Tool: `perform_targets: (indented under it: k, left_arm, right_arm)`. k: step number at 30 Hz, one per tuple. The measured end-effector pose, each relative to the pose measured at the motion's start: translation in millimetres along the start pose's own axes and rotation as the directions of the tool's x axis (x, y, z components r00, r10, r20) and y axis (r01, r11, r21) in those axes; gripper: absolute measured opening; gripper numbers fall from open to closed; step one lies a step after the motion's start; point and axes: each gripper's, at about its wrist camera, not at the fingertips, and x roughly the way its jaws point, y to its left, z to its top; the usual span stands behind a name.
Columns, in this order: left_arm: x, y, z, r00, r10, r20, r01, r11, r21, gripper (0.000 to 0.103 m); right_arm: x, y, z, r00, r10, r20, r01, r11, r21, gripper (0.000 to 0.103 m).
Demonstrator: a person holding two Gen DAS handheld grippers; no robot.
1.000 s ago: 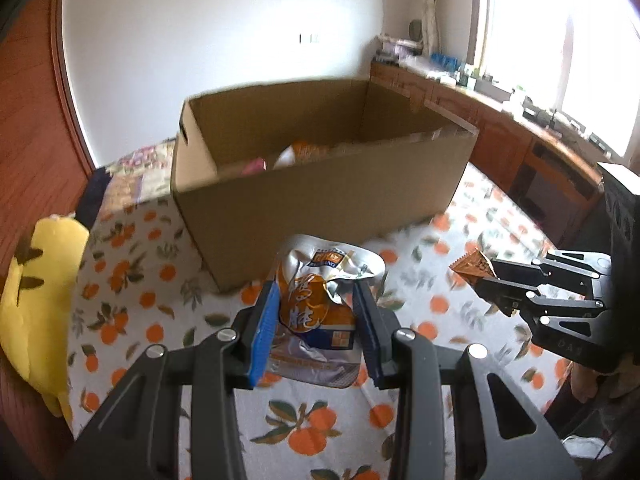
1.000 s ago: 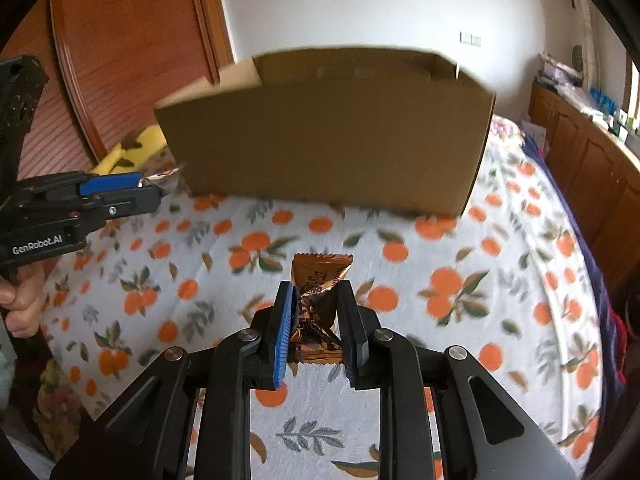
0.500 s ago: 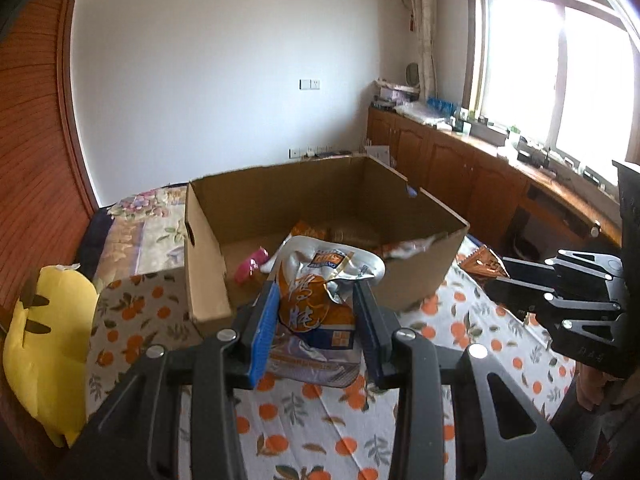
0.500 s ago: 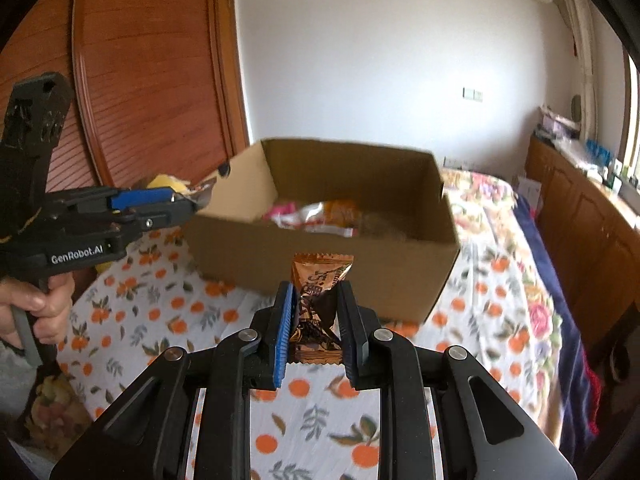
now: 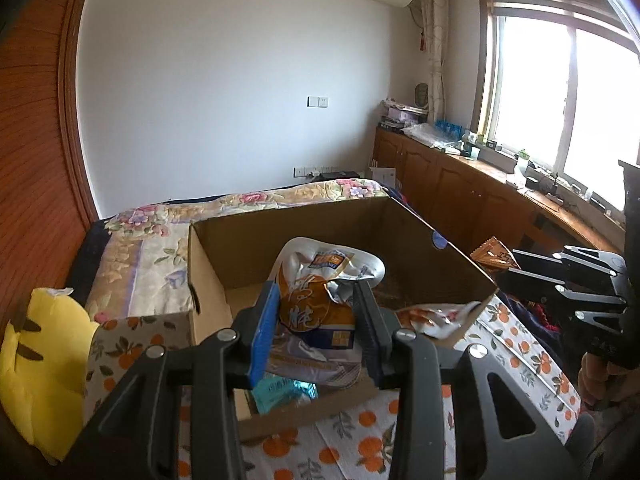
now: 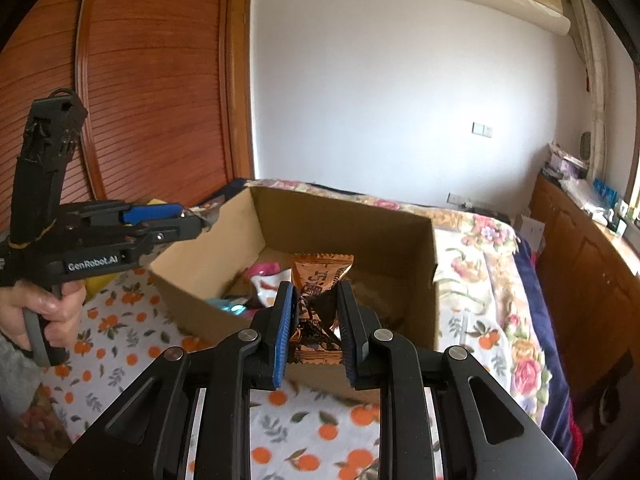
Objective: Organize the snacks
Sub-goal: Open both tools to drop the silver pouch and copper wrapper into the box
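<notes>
Two claws, both clamped: left claw point(image 5: 316, 316) gripping an orange snack bag point(image 5: 316, 296), right claw point(image 6: 316, 320) gripping a brown candy wrapper point(image 6: 320, 292), above the cardboard box point(image 6: 424, 280) on the bed point(image 6: 320, 432).

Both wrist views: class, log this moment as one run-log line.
left gripper: shut on orange snack bag | right gripper: shut on brown candy packet | both above cardboard box
</notes>
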Motion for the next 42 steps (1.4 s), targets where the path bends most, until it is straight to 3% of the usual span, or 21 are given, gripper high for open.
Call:
perform_targets:
  k: [13,22,24,26,35,42]
  left_arm:
    - [45.9,8.4,-5.6,0.999,0.0,-0.051,-0.002,1.0,-0.031,0.037]
    - [56.1,-1.5,-14.3,0.996,0.004,-0.091,-0.006,1.0,-0.027,0.039]
    - [56.6,-4.1,-15.5,0.995,0.017,-0.097,-0.019,1.0,-0.019,0.044]
    - [55.9,-4.6,-17.1,0.994,0.038,-0.101,-0.039,0.999,-0.013,0.048]
    - [29.8,-9.9,-18.0,0.991,0.077,-0.109,-0.077,0.997,0.008,0.05]
    - [1.8,-18.0,-17.6,0.989,0.113,-0.094,-0.112,0.994,0.017,0.051]
  right_arm:
    - [46.0,-32.8,2.2,0.999,-0.012,-0.04,0.013,0.999,0.037,0.02]
    - [78.2,-23.0,-0.3,0.995,0.035,-0.091,-0.03,0.998,0.057,0.02]
    - [82.6,-21.0,-0.1,0.995,0.039,-0.096,-0.034,0.998,0.053,0.021]
    - [85.3,-17.9,-1.3,0.994,0.044,-0.104,-0.039,0.998,0.05,0.022]
    - [78.7,-18.0,-1.9,0.993,0.039,-0.11,-0.031,0.997,0.074,0.033]
    - [45.3,-17.1,4.1,0.997,0.01,-0.079,-0.003,0.995,0.097,0.036]
